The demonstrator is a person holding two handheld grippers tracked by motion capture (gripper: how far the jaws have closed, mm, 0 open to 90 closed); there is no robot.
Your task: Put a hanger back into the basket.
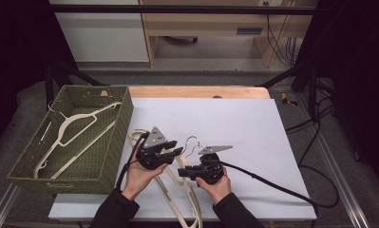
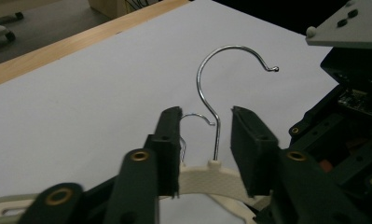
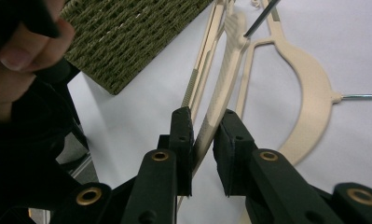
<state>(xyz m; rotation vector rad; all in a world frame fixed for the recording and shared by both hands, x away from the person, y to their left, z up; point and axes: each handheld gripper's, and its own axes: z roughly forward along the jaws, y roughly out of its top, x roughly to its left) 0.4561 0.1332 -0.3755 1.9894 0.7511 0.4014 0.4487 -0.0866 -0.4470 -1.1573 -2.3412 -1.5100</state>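
On white table (image 1: 234, 118) (dim room): hangers (image 1: 177, 190)

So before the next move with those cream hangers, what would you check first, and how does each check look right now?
1. Right claw gripping a hanger arm: ok, pads close around it.
2. Left claw holding the hook: not ok, jaws stand apart around the wire.
3. Hangers untangled: cannot tell, they overlap.
4. Basket within reach: ok, beside the left hand.
5. Room in basket: ok, one hanger in the basket.
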